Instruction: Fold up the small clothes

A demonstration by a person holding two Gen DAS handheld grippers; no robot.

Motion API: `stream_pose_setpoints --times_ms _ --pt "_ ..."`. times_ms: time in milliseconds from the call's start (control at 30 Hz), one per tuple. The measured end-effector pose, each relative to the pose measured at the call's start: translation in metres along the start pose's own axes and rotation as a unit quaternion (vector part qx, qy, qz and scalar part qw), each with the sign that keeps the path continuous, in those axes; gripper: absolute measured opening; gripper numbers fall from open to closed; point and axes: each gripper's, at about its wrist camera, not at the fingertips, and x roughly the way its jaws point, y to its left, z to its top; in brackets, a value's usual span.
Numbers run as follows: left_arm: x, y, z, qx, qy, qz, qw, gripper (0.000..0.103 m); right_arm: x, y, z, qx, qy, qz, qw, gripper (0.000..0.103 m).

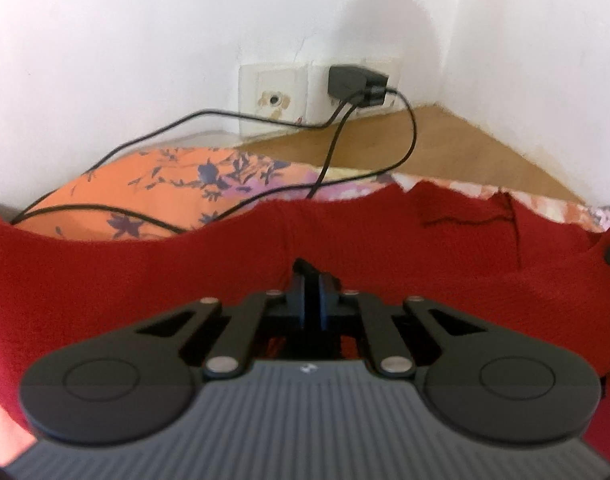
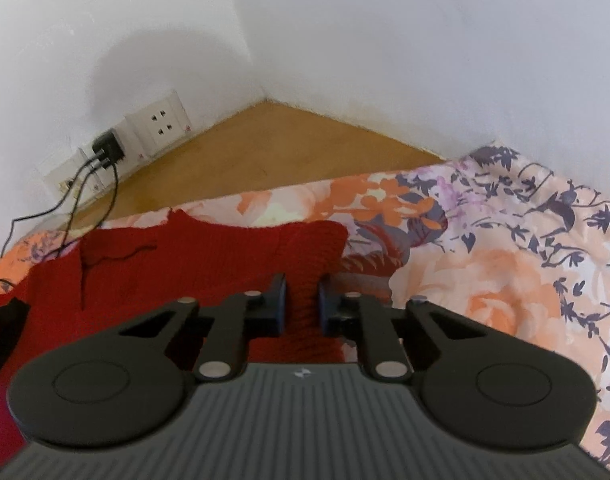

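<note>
Our left gripper (image 1: 313,292) fingers are pinched together on the red knit garment (image 1: 145,280); our right gripper (image 2: 301,304) fingers, partly apart, straddle its edge.

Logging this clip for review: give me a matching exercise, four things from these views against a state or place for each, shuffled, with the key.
Things:
1. left gripper
2. right gripper
3. black charger
4. red knit garment

States or places:
A. plugged into the wall socket
B. fingers apart, straddling red fabric
C. fingers closed together
D. spread over the floral bedsheet

Pairs: 1-C, 2-B, 3-A, 4-D
</note>
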Motion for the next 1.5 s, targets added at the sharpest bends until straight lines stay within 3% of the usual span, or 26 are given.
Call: stream_pose_setpoints --times_ms 267,433,533,600,667,733,833,967,1100,1500 --pt "-0.005 -0.01 0.014 0.004 -0.046 -0.004 0.9989 0.007 -0.009 -0.015 -0.001 0.047 -0.057 -0.01 0.997 0.013" --pt "0.029 -0.014 0.013 0.012 -0.014 0.001 0.9998 0.007 0.009 -0.025 -0.007 0.06 -0.03 -0.028 0.997 0.015" --pt "0.044 -0.015 0.007 0.02 -0.004 0.017 0.9996 0.011 0.014 -0.033 -0.011 0.077 -0.021 -0.03 0.996 0.025" --pt "0.044 -0.015 0.005 0.026 -0.01 0.019 0.9994 0.011 0.012 -0.035 -0.011 0.08 -0.021 -0.033 0.996 0.044" --pt "0.042 -0.016 0.005 0.029 -0.008 0.021 0.9993 0.014 0.008 -0.033 -0.009 0.076 -0.025 -0.045 0.996 0.053" --pt "0.04 -0.014 0.008 0.022 -0.001 0.022 0.9995 0.02 0.001 -0.031 -0.007 0.071 -0.031 -0.051 0.996 0.056" --pt "0.033 -0.011 0.012 0.014 0.008 0.024 0.9996 0.023 -0.013 -0.03 -0.004 0.075 -0.039 -0.042 0.996 0.058" --pt "0.021 -0.009 0.015 0.019 0.018 0.058 0.998 0.023 -0.034 -0.023 0.0 0.075 -0.044 -0.026 0.996 0.06" --pt "0.0 0.0 0.018 0.004 0.02 0.06 0.998 0.023 -0.057 -0.01 -0.002 0.066 -0.045 -0.008 0.997 0.062" --pt "-0.068 0.046 0.006 -0.033 0.034 0.097 0.9942 0.024 -0.113 0.035 -0.029 0.062 -0.029 0.037 0.997 0.069"
